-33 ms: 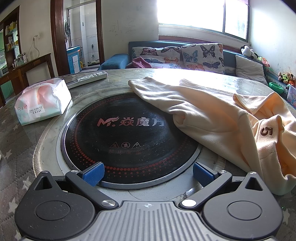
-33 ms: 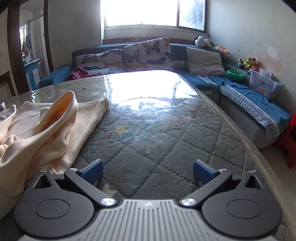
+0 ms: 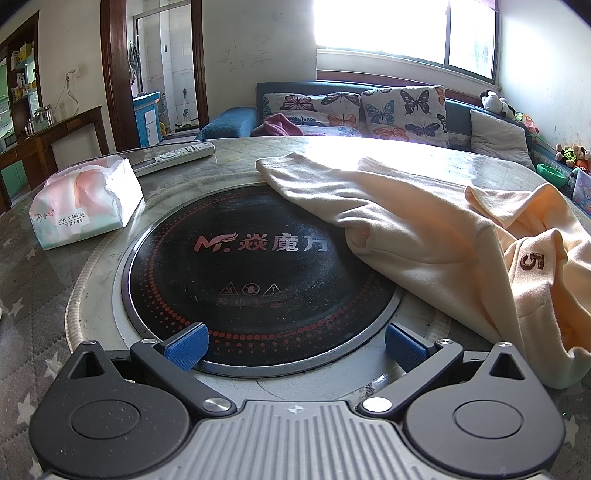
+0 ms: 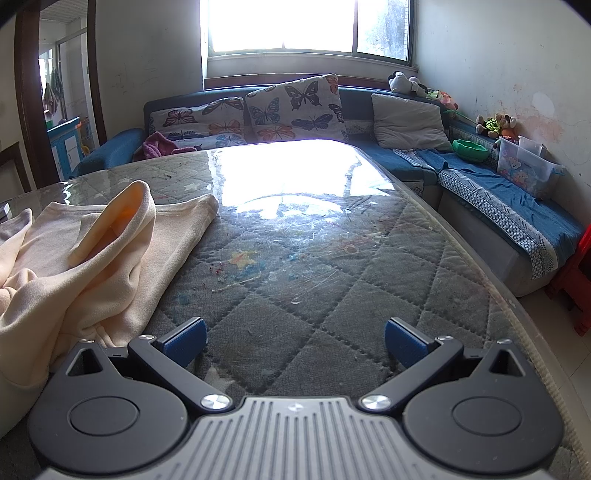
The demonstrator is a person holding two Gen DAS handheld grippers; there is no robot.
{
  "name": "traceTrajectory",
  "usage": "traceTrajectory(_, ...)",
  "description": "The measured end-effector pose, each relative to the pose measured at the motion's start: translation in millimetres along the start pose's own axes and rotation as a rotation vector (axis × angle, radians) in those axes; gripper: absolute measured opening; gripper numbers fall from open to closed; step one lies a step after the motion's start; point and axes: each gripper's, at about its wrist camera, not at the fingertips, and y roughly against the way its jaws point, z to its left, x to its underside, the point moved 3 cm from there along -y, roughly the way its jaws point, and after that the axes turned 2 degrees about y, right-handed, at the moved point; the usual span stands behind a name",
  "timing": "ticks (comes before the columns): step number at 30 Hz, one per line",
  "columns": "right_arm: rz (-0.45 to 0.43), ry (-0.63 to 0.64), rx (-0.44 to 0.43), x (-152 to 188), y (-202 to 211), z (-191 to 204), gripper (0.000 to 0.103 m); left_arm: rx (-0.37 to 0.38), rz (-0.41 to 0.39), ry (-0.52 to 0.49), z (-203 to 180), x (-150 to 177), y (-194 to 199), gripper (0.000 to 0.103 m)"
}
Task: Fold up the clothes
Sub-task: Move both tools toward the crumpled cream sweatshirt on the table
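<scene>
Left gripper [image 3: 294, 346] up close, jaws spread wide with nothing between them, hovering over the near rim of the round black cooktop [image 3: 258, 273] sunk into the tabletop [image 3: 37, 295]. Cream garment [image 3: 424, 229] lying crumpled just right of there, one flat edge draped over the cooktop's right side, a brown "5" patch [image 3: 532, 261] showing on a fold. Tissue pack [image 3: 85, 206] sitting off to the left on the tabletop, white remote [image 3: 173, 157] a bit farther back.

Right gripper [image 4: 295, 341] same deal, jaws released and empty, over bare quilted surface under glass. Same garment bunched to its left, near edge just beside the left blue pad [image 4: 186, 341], whether touching hard to tell. One sleeve-like fold standing up further back.

Beyond the tabletop, blue sofa [image 4: 480, 177] with butterfly cushions [image 4: 295, 107], bright window [image 4: 280, 26] behind.
</scene>
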Motion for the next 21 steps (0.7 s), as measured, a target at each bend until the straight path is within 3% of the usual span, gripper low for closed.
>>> traceTrajectory(5,0.001,-0.012,-0.01,-6.3,-0.5,14.7,0.103,0.0,0.001,0.0,-0.3,0.1,0.4,0.103)
traceTrajectory(9,0.001,-0.02,-0.023,-11.1,7.6,5.0,0.103,0.0,0.002,-0.001,-0.5,0.3,0.7,0.103)
traceTrajectory(21,0.007,-0.001,-0.145,3.5,35.3,28.2,0.103,-0.012,0.007,-0.003,-2.0,0.6,1.6,0.103)
